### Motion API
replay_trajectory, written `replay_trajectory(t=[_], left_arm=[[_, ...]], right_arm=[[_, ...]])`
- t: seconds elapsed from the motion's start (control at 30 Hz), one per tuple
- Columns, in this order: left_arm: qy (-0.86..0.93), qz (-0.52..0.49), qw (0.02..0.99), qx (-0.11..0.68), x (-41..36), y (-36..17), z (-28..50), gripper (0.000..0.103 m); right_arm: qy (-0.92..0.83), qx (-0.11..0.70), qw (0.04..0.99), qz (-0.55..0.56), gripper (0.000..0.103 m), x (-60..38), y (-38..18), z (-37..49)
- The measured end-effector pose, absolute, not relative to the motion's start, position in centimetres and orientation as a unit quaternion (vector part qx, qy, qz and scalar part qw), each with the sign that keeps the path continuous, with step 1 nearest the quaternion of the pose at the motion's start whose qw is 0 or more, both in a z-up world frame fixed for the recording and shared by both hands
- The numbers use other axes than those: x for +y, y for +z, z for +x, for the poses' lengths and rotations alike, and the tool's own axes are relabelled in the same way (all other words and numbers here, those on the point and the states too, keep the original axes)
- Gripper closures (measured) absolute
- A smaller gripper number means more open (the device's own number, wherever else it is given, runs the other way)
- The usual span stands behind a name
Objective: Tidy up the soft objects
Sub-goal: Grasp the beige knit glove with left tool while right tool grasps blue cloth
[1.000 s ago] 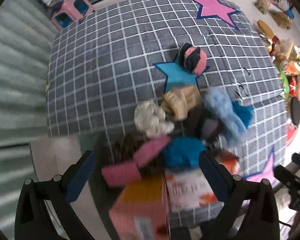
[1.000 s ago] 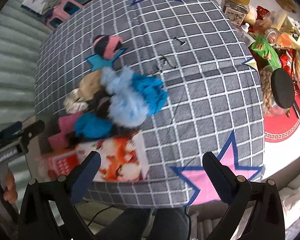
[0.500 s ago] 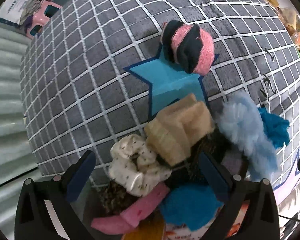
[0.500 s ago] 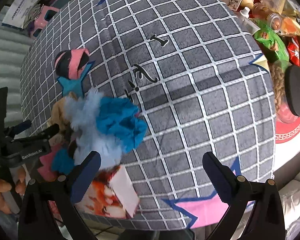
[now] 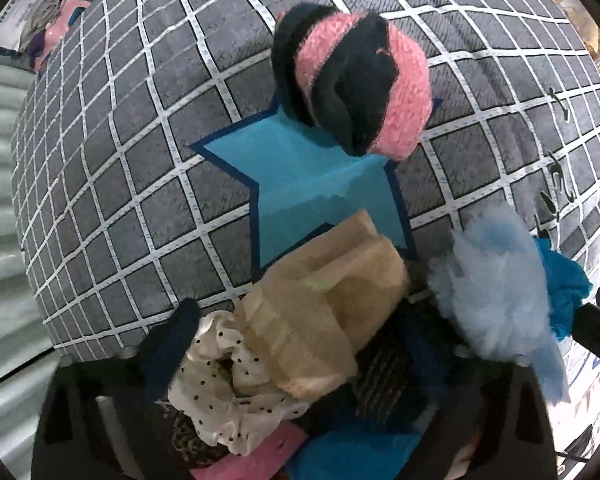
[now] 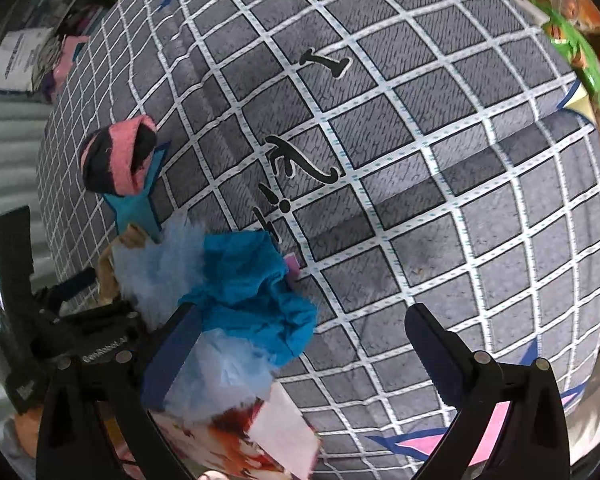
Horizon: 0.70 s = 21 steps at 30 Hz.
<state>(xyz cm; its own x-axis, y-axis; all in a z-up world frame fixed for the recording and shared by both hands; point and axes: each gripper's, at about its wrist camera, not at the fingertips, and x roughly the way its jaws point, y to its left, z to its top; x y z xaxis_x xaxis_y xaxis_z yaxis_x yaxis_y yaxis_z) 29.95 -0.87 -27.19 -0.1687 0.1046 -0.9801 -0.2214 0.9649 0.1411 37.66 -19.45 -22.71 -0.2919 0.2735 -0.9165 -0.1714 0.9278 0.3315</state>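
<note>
Grey checked cloth (image 5: 132, 168) covers the surface. Left tool (image 5: 296, 344), spread wide, straddles the beige sock bundle (image 5: 324, 300) in the pile; it should centre, then close gently. Right tool (image 6: 300, 348) hovers spread beside the blue cloth (image 6: 252, 292).

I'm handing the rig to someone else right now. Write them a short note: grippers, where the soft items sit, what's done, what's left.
Left gripper: open, empty, jaws straddling the beige sock bundle, with the dotted cream scrunchie just beside it.
Right gripper: open, empty; its left finger sits against the teal cloth and light blue fluffy piece.
Pink-and-black sock ball sits apart on the blue star of the checked cover.
The rest is heaped at the cover's near edge by a printed box.
Done: nothing visibly sorted.
Left: grasp and sort every piece.
</note>
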Motion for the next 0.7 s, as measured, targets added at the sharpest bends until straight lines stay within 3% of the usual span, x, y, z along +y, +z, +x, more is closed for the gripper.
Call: replay_trajectory(t=[0.17,0.2,0.3,0.37,0.4,0.47,0.7], left_arm=[[0.107,-0.060,0.646,0.754,-1.6,-28.3,30.7,0.032],[0.107,-0.054,0.645,0.755,-1.6,-28.2,30.4,0.033],[0.102,-0.061,0.646,0.754,-2.1,-28.3,31.0,0.050],[0.102,-0.068,0.648,0.752,-2.0,-28.2,31.0,0.066],[0.104,-0.069,0.649,0.751,-1.9,-28.1,30.9,0.067],[0.109,-0.070,0.650,0.748,-1.9,-27.5,30.4,0.072],[0.133,-0.080,0.675,0.722,-1.0,-24.5,30.5,0.074]], right_arm=[[0.204,0.792,0.573,0.055,0.005,-18.8,-23.5,36.7],[0.210,0.796,0.563,0.070,0.016,-18.7,-23.8,36.5],[0.211,0.809,0.534,0.122,0.049,-19.0,-25.1,35.8],[0.208,0.809,0.535,0.129,0.057,-19.6,-25.2,35.7],[0.212,0.806,0.538,0.126,0.062,-19.8,-25.0,35.7],[0.220,0.796,0.552,0.115,0.065,-20.8,-24.0,36.0],[0.219,0.759,0.610,0.068,0.067,-23.2,-20.2,37.7]])
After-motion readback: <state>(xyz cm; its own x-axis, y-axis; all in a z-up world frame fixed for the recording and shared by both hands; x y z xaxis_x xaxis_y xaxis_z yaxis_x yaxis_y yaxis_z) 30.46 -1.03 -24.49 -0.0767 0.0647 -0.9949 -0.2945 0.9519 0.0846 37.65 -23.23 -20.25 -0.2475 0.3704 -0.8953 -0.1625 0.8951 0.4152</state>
